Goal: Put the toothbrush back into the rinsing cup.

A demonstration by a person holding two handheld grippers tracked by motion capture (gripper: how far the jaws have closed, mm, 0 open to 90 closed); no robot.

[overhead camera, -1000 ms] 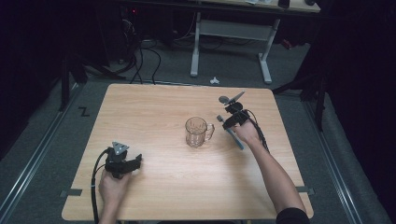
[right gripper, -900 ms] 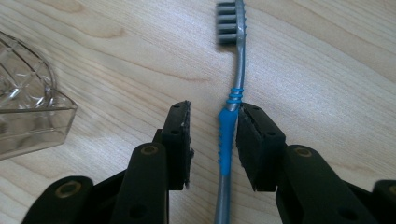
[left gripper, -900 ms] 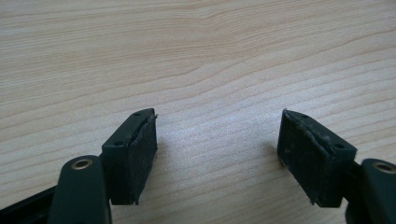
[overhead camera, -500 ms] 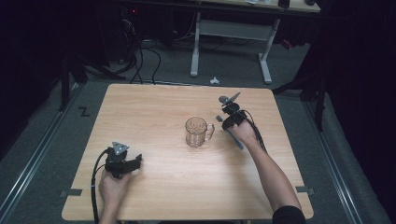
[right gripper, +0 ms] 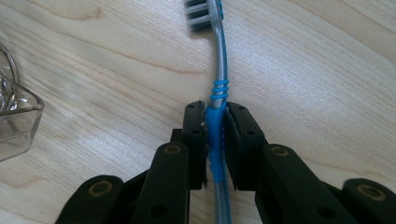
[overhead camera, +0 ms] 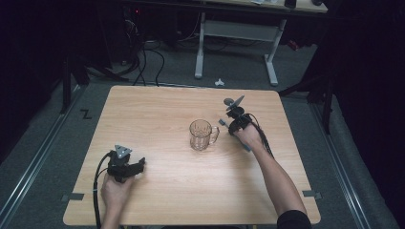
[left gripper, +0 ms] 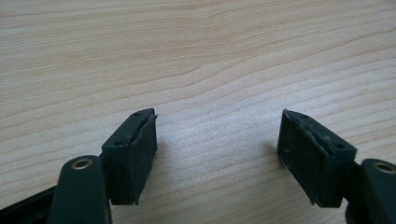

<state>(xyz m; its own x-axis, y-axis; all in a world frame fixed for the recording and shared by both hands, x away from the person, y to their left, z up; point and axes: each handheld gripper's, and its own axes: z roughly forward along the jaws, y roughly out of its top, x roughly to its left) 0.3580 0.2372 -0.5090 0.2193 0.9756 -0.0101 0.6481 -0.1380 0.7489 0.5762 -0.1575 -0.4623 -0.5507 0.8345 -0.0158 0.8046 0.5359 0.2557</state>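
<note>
A grey and blue toothbrush [right gripper: 219,70] lies flat on the wooden table [overhead camera: 167,109], its bristled head pointing away from the hand. My right gripper [right gripper: 215,114] has just been closing and now stands shut on the blue part of the toothbrush's handle. From the high view, that right gripper [overhead camera: 232,128] sits just right of a clear glass mug [overhead camera: 201,135], with the toothbrush [overhead camera: 246,147] reaching back under the hand. My left gripper [left gripper: 217,126] rests open on bare wood with nothing between its pads. In the high view the left gripper [overhead camera: 141,165] lies at the table's near left.
The mug's glass rim [right gripper: 14,121] shows at the left of the right gripper view, close to the jaws. Beyond the table's far edge stand a white desk frame [overhead camera: 200,52] and loose cables [overhead camera: 143,57] on the floor.
The right hand has edged very slightly toward the mug. The left hand and the mug have stayed where they were.
</note>
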